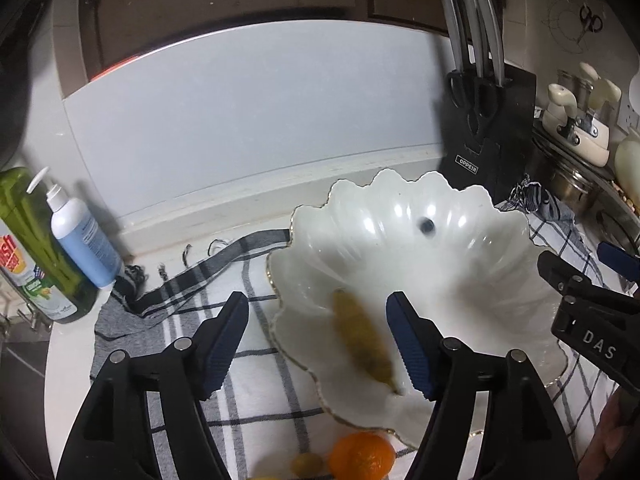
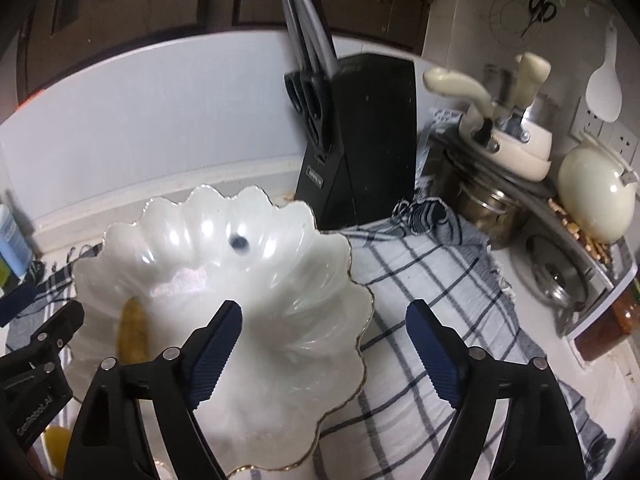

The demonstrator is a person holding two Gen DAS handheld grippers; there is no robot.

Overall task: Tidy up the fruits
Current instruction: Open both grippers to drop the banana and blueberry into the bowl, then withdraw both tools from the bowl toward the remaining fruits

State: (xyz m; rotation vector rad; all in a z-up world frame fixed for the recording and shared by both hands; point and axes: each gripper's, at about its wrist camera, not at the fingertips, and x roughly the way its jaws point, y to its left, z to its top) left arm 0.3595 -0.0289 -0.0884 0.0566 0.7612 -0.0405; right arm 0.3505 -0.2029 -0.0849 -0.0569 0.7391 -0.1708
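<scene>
Fruits lay partly in the scalloped white bowl: one banana between the spread fingers of the left gripper, one blueberry beyond it. One orange and one small yellow fruit sat on the checked cloth beneath that gripper. Right gripper hung spread, empty. Risk judged: the blurred banana could roll; a low gripper could knock the bowl's rim.

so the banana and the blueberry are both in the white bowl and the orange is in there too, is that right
Not quite. The banana and blueberry are in the white bowl, but the orange is outside it, on the checked cloth by the near rim. The left wrist view shows this.
</scene>
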